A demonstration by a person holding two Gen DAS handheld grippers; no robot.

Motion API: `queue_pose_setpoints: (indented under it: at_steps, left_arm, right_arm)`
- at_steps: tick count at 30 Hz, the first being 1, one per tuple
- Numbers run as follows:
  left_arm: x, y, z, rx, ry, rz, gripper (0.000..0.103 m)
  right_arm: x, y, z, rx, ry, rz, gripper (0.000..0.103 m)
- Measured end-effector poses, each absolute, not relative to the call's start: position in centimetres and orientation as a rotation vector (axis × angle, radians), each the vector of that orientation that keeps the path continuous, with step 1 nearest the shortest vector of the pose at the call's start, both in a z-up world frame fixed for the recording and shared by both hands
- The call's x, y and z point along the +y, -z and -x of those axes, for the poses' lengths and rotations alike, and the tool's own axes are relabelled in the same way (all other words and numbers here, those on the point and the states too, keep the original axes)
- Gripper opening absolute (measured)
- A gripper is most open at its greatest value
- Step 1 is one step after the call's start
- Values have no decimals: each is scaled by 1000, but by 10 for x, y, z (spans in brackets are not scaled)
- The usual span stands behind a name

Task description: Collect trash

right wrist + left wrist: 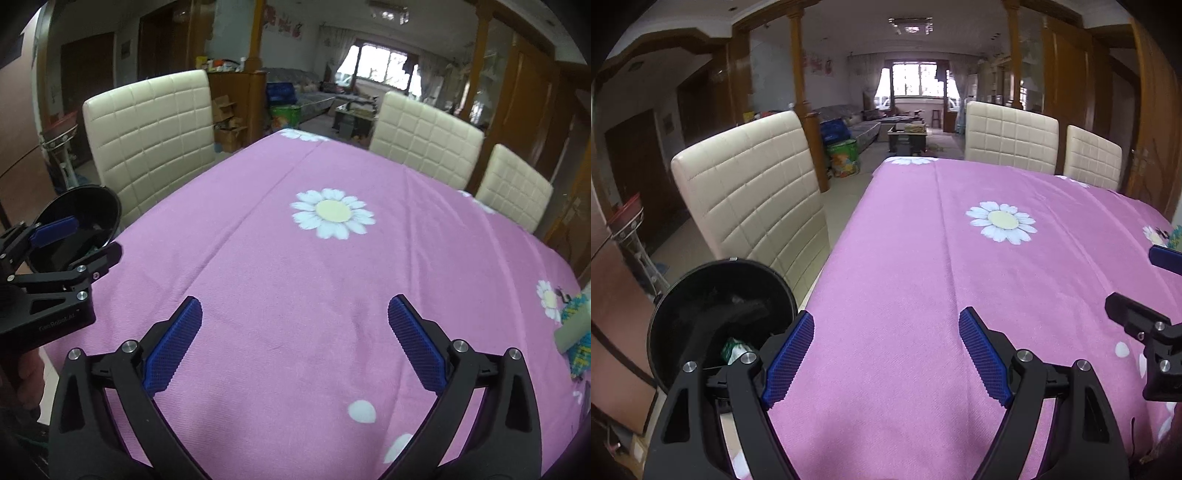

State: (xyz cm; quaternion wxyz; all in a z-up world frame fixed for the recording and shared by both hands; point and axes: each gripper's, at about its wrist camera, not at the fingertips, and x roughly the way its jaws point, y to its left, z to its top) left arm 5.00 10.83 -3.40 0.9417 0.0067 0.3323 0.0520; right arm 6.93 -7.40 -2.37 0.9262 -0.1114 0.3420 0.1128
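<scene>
A black round trash bin stands on the floor by the table's left edge, with a green-and-white wrapper inside it. The bin also shows in the right wrist view. My left gripper is open and empty, low over the pink flowered tablecloth, just right of the bin. My right gripper is open and empty over the cloth. A blue-yellow knitted item with a pale block lies at the table's right edge.
Cream padded chairs stand around the table: one at the left, two at the far right. The right gripper's fingers show at the left wrist view's right edge. A metal stand is on the floor at the left.
</scene>
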Motion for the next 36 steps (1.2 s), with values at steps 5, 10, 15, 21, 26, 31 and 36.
queue_pose_setpoints:
  at_steps: [5,10,15,21,26,31,36]
  left_arm:
    - [100,36,-43,668,-125,-29,79]
    - [98,32,-40,639,-132,-14,79]
    - [91,33,-38,637,-101,-14,79]
    - [83,33,-37,639,-76,-30,79]
    - [81,33,-38,641,-66,-28,79]
    - [79,31,-37,629,-68,-33,79]
    - [78,30,-37,630,-68,-34,79]
  right_arm:
    - [-82,24,-66,712,-207,194,99]
    - [-88,26,-66,722,-190,171,99]
    - [-96,31,-68,750,-178,143,99]
    - [-101,37,-71,789,-180,111,99]
    - [-103,36,-69,784,-176,103,99]
    - [-102,33,-66,762,-163,114,99]
    - [-100,32,-64,754,-163,123,99]
